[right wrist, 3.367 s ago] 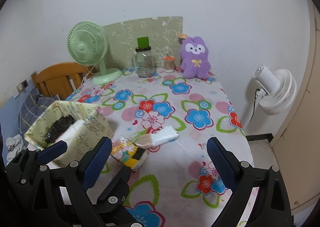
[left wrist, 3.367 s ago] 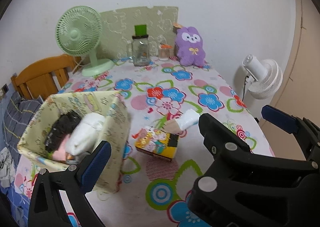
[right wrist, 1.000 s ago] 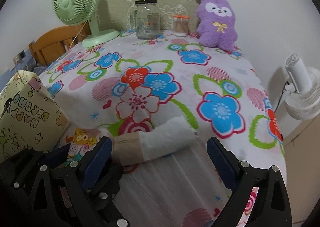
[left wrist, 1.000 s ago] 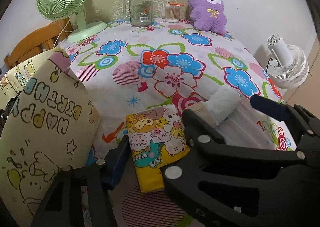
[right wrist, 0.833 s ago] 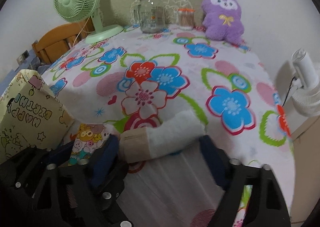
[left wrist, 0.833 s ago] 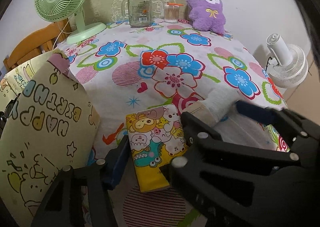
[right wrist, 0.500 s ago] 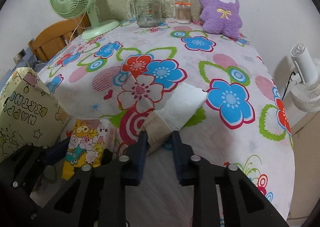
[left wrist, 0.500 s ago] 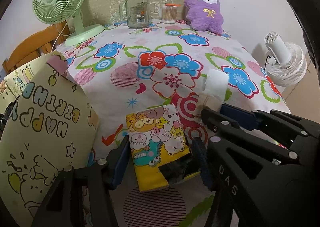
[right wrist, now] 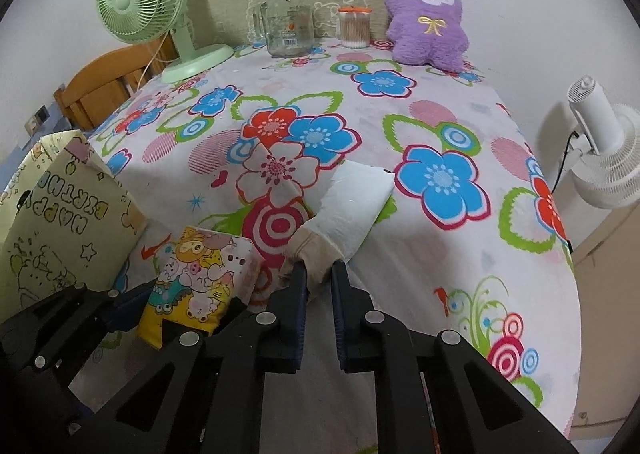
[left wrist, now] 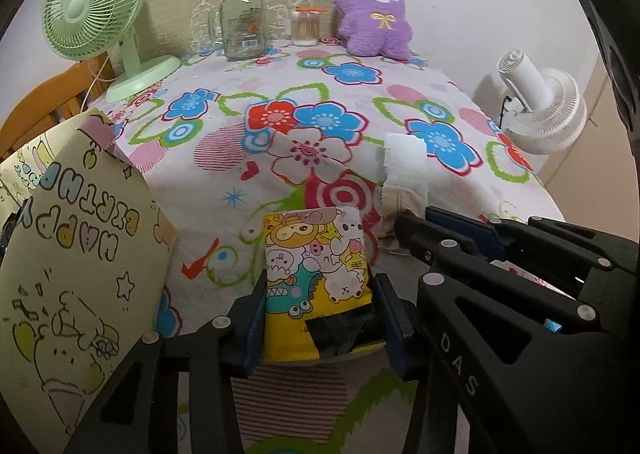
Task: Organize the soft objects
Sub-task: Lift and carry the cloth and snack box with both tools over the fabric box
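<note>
1. We find the left gripper point(left wrist: 320, 318) nearest to us, its jaws closing on the cartoon-printed tissue pack point(left wrist: 316, 274); both pads already lie against the pack's sides, and the pack lies flat on the flowered tablecloth point(left wrist: 248, 133).
2. Just beside it, the right gripper point(right wrist: 319, 278) is pressed together on the tan cuff end of the white sock point(right wrist: 352, 201); the white part lies on the cloth ahead of the jaws.
3. In the left wrist view the right gripper's black frame crosses the lower right and hides the cloth behind it.
4. To the left of the pack stands the printed paper gift bag point(left wrist: 76, 254), close to the left gripper; its wall blocks the way on that side. We cannot see inside it.
5. The middle of the table beyond the sock is bare cloth.
6. At the far edge, against the wall, we note a green desk fan point(left wrist: 96, 13), a glass jar mug point(left wrist: 244, 25), a cotton-swab tub point(left wrist: 306, 27) and a purple plush toy point(left wrist: 374, 17).
7. Off the table's right side stands a white fan point(left wrist: 540, 105); a wooden chair back point(right wrist: 104, 89) shows at far left.
</note>
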Action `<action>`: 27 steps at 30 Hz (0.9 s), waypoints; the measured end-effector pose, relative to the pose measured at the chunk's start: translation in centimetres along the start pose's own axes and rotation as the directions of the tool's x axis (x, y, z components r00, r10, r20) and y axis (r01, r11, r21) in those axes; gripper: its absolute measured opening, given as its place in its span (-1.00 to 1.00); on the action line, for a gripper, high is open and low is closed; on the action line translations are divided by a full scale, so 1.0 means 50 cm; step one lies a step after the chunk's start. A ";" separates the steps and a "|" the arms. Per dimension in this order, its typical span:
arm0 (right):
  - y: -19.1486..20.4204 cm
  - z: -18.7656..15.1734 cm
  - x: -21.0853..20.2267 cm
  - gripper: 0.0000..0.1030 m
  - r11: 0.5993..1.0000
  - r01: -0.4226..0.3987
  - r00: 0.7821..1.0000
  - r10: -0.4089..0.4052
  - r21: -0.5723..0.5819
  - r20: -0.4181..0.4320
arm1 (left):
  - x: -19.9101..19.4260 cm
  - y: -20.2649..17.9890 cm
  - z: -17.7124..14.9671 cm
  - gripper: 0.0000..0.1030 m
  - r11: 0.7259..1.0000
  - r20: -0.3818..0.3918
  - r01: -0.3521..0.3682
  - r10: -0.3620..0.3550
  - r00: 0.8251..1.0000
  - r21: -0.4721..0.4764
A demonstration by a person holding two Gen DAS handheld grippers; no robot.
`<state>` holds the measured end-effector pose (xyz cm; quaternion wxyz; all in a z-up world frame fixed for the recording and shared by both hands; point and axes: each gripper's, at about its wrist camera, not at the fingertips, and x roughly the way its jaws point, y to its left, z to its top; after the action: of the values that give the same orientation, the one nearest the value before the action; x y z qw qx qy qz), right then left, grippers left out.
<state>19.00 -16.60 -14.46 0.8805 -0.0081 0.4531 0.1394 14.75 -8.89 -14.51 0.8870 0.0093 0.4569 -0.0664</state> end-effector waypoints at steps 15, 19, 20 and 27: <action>0.002 -0.027 -0.079 -0.72 1.000 0.019 0.998 -0.020 0.020 0.065 | -0.065 -0.017 -0.021 -0.04 0.999 0.046 0.001 -0.003 0.999 0.034; 0.005 -0.034 -0.108 -0.72 0.999 0.031 0.996 -0.032 0.018 0.089 | -0.088 -0.022 -0.026 -0.04 0.999 0.067 -0.001 -0.002 0.998 0.049; 0.006 -0.035 -0.113 -0.72 0.999 0.032 0.995 -0.034 0.019 0.094 | -0.092 -0.023 -0.027 -0.04 0.999 0.070 -0.001 -0.002 0.998 0.051; 0.015 -0.042 -0.159 -0.72 0.998 0.048 0.989 -0.051 0.026 0.135 | -0.134 -0.030 -0.030 -0.04 0.997 0.104 -0.009 0.001 0.995 0.073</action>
<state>12.77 -18.08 -9.26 0.9125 0.0003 0.3934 0.1125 9.54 -9.51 -9.89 0.9088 0.0395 0.4074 -0.0812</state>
